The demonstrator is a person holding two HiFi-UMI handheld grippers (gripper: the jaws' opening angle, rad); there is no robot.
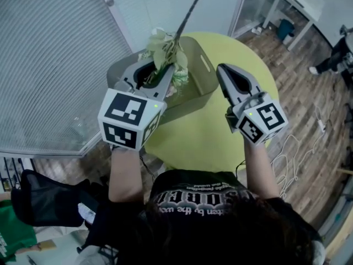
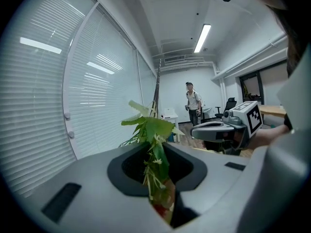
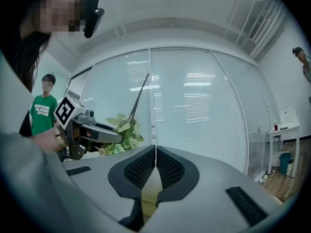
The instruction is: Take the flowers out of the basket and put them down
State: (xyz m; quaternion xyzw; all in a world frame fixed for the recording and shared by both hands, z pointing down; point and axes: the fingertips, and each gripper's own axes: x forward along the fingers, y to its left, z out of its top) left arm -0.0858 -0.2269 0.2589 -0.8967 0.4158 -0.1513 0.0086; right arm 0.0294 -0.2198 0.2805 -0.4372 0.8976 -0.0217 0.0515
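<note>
Grey basket (image 1: 201, 76) noted on round green table (image 1: 242, 59), window blinds (image 1: 49, 54) alongside. Flowers (image 1: 165, 51) clamped in left gripper (image 1: 165, 70) over basket's left end. Right gripper (image 1: 222, 69) held beside basket, jaws together, empty.

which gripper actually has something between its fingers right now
The left gripper: its fingers are closed on the leafy flower stem. The right gripper has its fingers pressed together with nothing between them.
</note>
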